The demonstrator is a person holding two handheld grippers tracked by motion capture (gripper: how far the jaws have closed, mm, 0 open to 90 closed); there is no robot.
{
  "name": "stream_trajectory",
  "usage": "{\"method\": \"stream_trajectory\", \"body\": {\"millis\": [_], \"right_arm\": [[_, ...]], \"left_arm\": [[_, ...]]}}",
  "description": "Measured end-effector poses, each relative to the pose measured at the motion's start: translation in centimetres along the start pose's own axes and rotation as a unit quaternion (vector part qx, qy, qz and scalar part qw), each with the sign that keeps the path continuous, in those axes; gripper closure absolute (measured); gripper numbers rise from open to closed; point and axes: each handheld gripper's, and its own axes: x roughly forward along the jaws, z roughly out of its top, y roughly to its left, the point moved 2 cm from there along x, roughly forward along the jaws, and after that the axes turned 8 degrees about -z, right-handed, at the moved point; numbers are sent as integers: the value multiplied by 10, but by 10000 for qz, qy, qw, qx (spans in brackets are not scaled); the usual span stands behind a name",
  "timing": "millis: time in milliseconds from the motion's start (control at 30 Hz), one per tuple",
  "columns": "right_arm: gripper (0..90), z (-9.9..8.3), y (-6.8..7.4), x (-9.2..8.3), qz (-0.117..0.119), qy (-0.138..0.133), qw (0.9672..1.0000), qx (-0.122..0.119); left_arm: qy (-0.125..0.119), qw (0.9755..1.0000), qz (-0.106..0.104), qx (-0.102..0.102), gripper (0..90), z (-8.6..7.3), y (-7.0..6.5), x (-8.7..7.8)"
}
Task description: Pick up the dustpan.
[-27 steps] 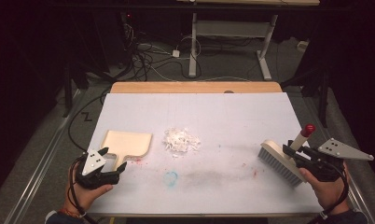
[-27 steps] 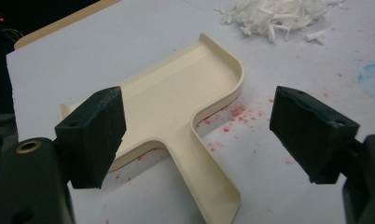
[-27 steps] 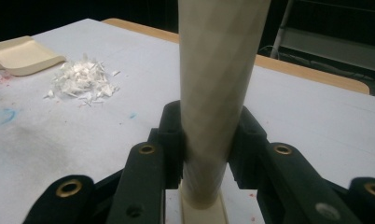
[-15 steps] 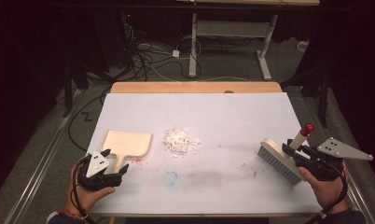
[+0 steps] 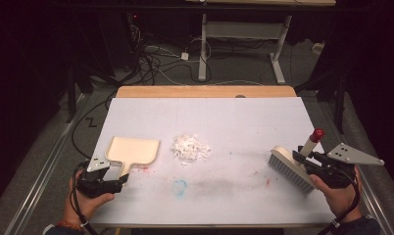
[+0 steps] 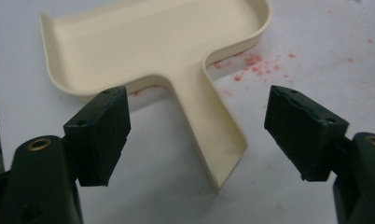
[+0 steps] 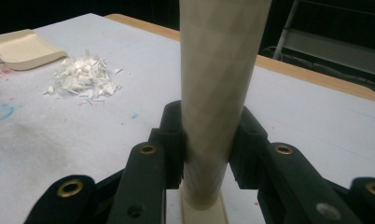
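Your left gripper (image 6: pixel 195 135) has dropped back toward you since a sec ago, jaws spread either side of the dustpan (image 6: pixel 157 56) handle w/o touching; pan's flat on the table (image 5: pixel 244 122), left of the paper scraps (image 5: pixel 190 147). Right gripper (image 7: pixel 206 154) pinches the brush (image 5: pixel 290 166) handle; so the pan grab's next, then sweep.

You see a smooth, slightly glossy cream plastic dustpan (image 6: pixel 148 51) at upper centre, a matt handle with a faint diamond pattern on the brush (image 7: pixel 218 84), shredded white paper (image 5: pixel 190 147), and matt black gripper pads (image 6: pixel 101 130).
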Motion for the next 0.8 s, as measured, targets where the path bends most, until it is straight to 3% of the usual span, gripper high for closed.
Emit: {"method": "stream_trajectory", "body": {"millis": [133, 367, 467, 800], "right_arm": [[708, 1, 2, 0, -14, -48, 10000, -38], [708, 2, 1, -2, -124, -139, 9998, 9], [708, 1, 0, -2, -134, -129, 9998, 24], [708, 3, -2, -2, -179, -151, 9997, 35]], "left_arm": [[9, 9998, -28, -209, 215, -2, 0, 4], [135, 9999, 88, -23, 214, 0, -3, 10], [54, 9999, 102, -52, 215, 0, -3, 11], [163, 9993, 175, -275, 215, 1, -2, 27]]}}
